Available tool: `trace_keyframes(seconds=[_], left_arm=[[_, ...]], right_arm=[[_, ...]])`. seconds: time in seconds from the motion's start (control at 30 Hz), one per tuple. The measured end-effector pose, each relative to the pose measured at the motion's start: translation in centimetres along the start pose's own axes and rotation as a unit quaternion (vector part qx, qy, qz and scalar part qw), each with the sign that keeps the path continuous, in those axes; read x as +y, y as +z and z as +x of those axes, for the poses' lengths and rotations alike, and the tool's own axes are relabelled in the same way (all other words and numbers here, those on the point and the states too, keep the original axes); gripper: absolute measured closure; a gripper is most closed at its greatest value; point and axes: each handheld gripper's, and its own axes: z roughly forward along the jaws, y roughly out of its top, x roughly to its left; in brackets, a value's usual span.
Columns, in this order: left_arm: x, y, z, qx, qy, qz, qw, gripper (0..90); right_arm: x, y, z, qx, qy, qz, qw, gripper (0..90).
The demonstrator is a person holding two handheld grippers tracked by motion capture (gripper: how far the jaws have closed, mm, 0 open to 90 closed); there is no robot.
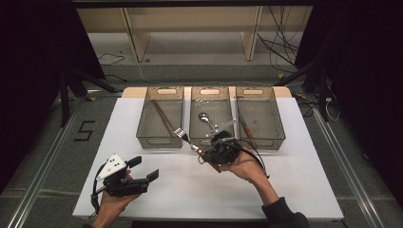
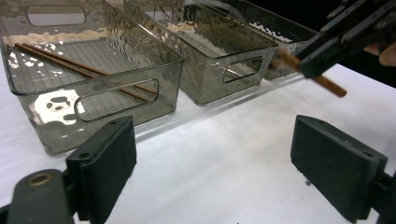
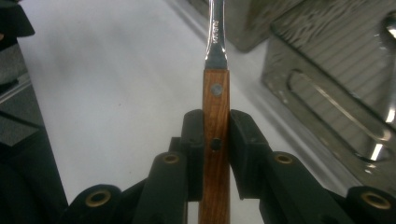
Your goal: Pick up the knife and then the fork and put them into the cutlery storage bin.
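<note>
A fork [image 1: 183,135] with a wooden handle is clamped in my right gripper [image 1: 207,153], just in front of the middle bin [image 1: 211,91]. Its tines point up and left, toward the gap between the left and middle bins. In the right gripper view both jaws press on the riveted wooden handle [image 3: 215,107], and the steel neck runs upward out of the right gripper [image 3: 215,154]. My left gripper [image 1: 144,168] rests low over the table's front left, open and holding nothing. The left gripper view shows the left gripper [image 2: 215,163] with its jaws wide apart over bare white table.
Three clear grey bins stand in a row at the back of the white table [image 1: 285,190]. The left bin [image 1: 142,137] holds chopsticks [image 1: 162,118], the middle one a spoon [image 1: 205,118], and the right bin [image 1: 280,124] a brown-handled utensil [image 1: 247,130].
</note>
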Motion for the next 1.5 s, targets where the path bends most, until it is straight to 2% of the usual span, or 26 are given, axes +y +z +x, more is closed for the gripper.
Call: trace_keyframes(seconds=[0.2,0.37,0.53,0.83,1.1,1.5], left_arm=[[0.0,0.0,0.0,0.000,0.001,0.000,1.0000,13.8],[0.0,0.0,0.0,0.001,0.000,0.000,1.0000,13.8],[0.0,0.0,0.0,0.001,0.000,0.000,1.0000,13.8],[0.0,0.1,0.0,0.002,-0.001,0.001,1.0000,13.9],[0.0,0.1,0.0,0.002,-0.004,-0.002,1.0000,13.8],[0.0,0.2,0.0,0.002,-0.005,-0.001,1.0000,13.8]], right_arm=[[-0.3,-2.1,-1.6,-0.015,0.024,-0.027,0.9993,77.2],[-0.8,-3.9,-3.4,-0.031,0.047,-0.049,0.9972,77.2],[-1.3,-5.6,-5.5,-0.051,0.074,-0.068,0.9936,77.2],[-2.1,-7.7,-9.1,-0.083,0.116,-0.080,0.9866,77.2],[-2.7,-8.4,-11.8,-0.107,0.148,-0.078,0.9801,77.2],[-3.2,-7.5,-15.4,-0.132,0.200,-0.062,0.9689,77.1]])
